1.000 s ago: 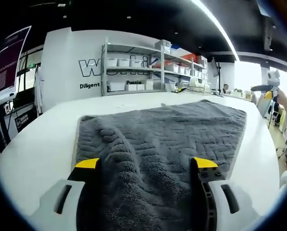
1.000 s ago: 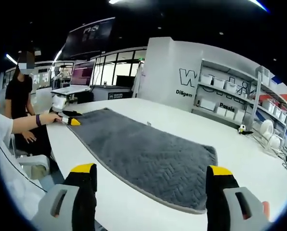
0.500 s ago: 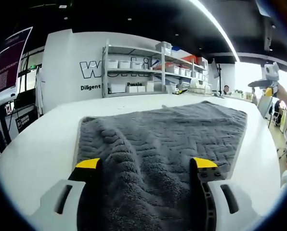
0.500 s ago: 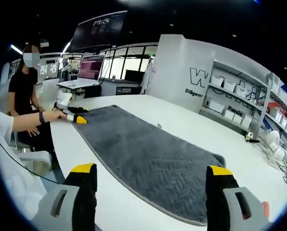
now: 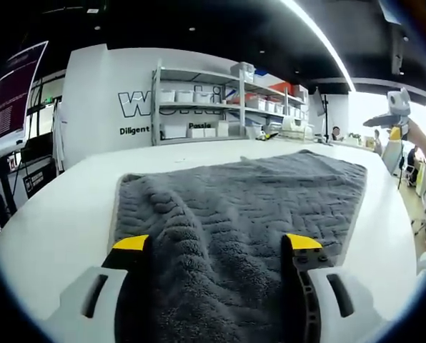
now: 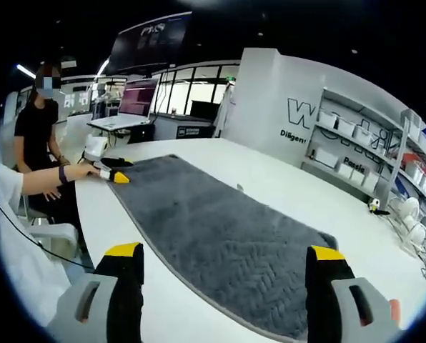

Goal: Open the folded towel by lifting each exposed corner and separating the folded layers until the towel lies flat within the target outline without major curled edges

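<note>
Towel: grey towel [image 5: 249,207] spread on the white table [image 5: 63,214], herringbone weave; in the left gripper view a raised wrinkle runs from its near end, which passes out of sight between the jaws.
Towel, other view: it [image 6: 220,236] lies long and mostly flat, its far end near the left gripper.
Left gripper [image 5: 216,243]: jaws spread wide, yellow tips resting on the towel's near end, clamping nothing; seen from the right gripper view [image 6: 111,174] at the towel's far corner, in a person's hand [image 6: 77,171].
Right gripper [image 6: 224,251]: jaws apart, empty, above the table edge.
Writing: wall [image 5: 98,100] lettering partly hidden by shelves [image 5: 199,100]; "Diligent" is readable, the large word begins with "W".
</note>
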Available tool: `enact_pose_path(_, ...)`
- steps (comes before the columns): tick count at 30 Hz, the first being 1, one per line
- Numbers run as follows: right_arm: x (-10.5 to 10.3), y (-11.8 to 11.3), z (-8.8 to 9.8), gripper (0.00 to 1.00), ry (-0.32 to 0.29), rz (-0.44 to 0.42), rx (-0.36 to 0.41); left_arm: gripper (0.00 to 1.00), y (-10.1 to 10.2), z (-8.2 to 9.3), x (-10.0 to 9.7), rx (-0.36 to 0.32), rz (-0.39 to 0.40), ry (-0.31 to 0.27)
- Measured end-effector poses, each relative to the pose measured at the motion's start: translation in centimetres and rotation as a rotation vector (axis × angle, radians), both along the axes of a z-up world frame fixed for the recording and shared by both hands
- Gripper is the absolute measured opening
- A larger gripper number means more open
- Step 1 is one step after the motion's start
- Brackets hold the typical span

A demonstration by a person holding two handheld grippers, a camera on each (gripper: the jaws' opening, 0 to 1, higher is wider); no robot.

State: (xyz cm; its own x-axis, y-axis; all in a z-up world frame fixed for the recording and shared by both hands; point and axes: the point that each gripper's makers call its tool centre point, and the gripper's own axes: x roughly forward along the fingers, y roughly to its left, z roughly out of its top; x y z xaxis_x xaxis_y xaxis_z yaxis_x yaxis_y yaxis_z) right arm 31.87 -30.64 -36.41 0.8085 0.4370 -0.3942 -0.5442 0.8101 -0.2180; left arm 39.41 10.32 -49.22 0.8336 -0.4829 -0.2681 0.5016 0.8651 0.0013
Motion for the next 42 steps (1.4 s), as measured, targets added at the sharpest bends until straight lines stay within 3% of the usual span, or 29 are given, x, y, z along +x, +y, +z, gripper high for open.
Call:
enact_pose_path(4,1.3,-0.3,0.1,0.96,-0.004,-0.021,0.032,0.73,0.1,0.0,0.1,0.002,0.003,-0.002)
enact_pose_path(8,2.2,-0.9,-0.4,0.96,0.004,-0.039,0.038,0.74,1.2,0.1,1.6,0.000,0.014,0.002)
enact_pose_path(11,2.3,-2.4,-1.1,0.96,0.019,-0.071,0.040,0.74,1.8,0.1,1.5,0.015,0.042,0.009)
enact_pose_path(22,1.9,-10.2,-5.3,0.96,0.087,-0.211,0.111,0.70,4.8,0.0,0.8,0.049,-0.033,0.055)
enact_pose_path(25,1.5,-11.4,-5.8,0.96,0.101,-0.219,0.116,0.69,4.8,0.4,-0.1,0.035,-0.105,0.078)
enact_pose_path(29,0.0,-13.0,-5.8,0.98,0.123,-0.215,0.126,0.82,6.1,4.8,-2.2,-0.093,-0.090,-0.013)
enact_pose_path(32,-1.5,-14.1,-5.9,0.98,0.148,-0.209,0.090,0.89,7.6,6.7,-4.3,-0.103,-0.071,-0.041)
enact_pose_path(36,-3.2,-15.7,-6.7,0.98,0.190,-0.222,0.032,0.99,8.4,7.2,-6.4,-0.076,-0.058,-0.018)
enact_pose_path(42,-4.0,-17.3,-7.1,0.99,0.203,-0.237,0.023,0.99,8.3,6.9,-7.9,-0.121,-0.057,0.023)
